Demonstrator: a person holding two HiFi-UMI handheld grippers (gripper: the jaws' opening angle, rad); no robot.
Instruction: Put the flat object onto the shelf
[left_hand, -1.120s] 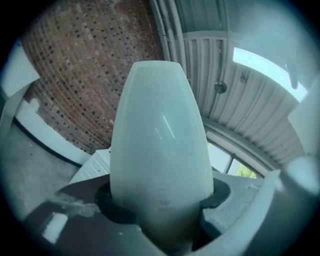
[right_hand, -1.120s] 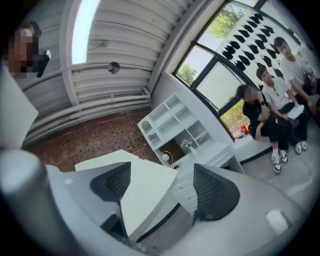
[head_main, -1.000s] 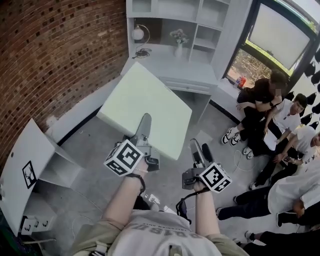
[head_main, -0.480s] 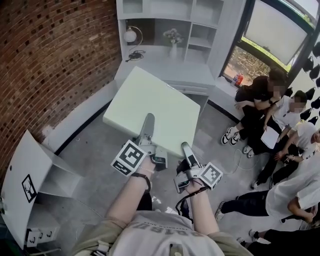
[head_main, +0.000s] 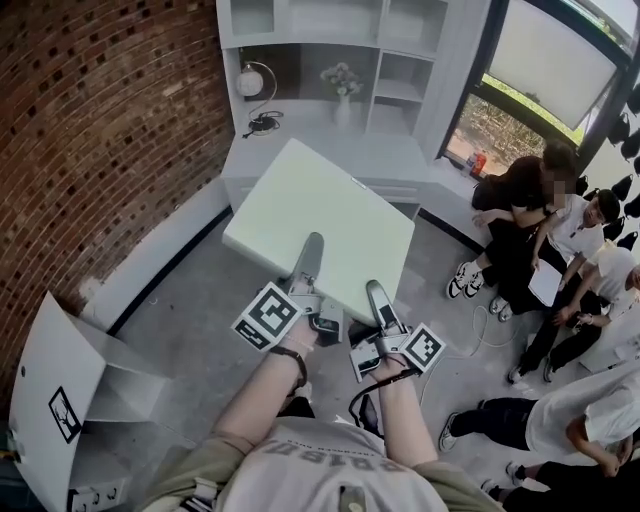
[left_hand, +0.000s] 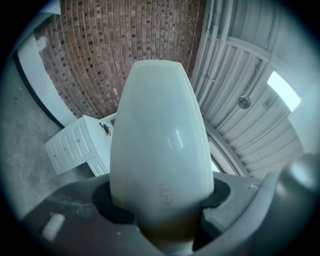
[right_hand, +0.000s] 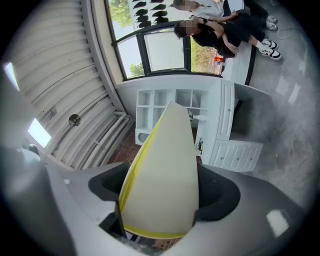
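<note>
A large pale green flat board (head_main: 322, 218) is held level above the grey floor, in front of the white shelf unit (head_main: 330, 40). My left gripper (head_main: 312, 246) is shut on the board's near edge, its upper jaw lying across the top face. My right gripper (head_main: 377, 296) sits on the same edge further right; its jaws are closing with the board between them. In the left gripper view the board (left_hand: 160, 145) fills the left gripper's (left_hand: 162, 212) jaw gap. The right gripper view shows the board (right_hand: 162, 170), with a yellow edge, wedged in the right gripper (right_hand: 160, 202).
A white desk (head_main: 345, 152) below the shelf carries a round lamp (head_main: 250, 82) and a vase of flowers (head_main: 343, 98). A brick wall (head_main: 100, 120) runs on the left. A white cabinet (head_main: 70, 370) lies at the lower left. Several people (head_main: 560, 230) sit at the right.
The right gripper has come from beside the board onto its near edge. The board and both grippers have moved closer to the desk and shelf.
</note>
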